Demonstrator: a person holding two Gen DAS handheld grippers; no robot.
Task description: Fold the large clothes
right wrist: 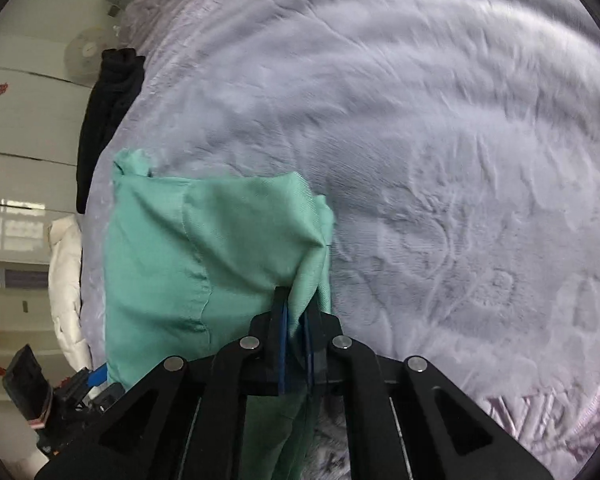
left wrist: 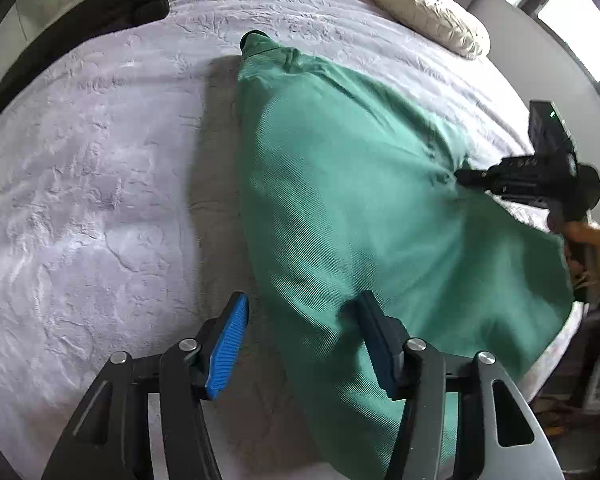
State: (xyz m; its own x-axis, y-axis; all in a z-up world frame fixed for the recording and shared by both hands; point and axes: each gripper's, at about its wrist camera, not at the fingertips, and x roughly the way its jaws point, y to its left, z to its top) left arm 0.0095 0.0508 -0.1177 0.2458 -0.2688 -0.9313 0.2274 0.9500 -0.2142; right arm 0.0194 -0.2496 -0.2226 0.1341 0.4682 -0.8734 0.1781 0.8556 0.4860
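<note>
Green garment (left wrist: 340, 184) is spread on the lilac bedspread (left wrist: 92, 184), long axis running near to far. Right gripper (right wrist: 296, 320) is clamped on a bunched right-hand edge. Left gripper (left wrist: 300, 344) is held apart, straddling the near-left edge, nothing gripped; that edge is nearer to it.

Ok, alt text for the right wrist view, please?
The right gripper is shut on a bunched fold of the green garment, which drapes over a lavender bedspread. A black garment lies at the bed's left edge.
</note>
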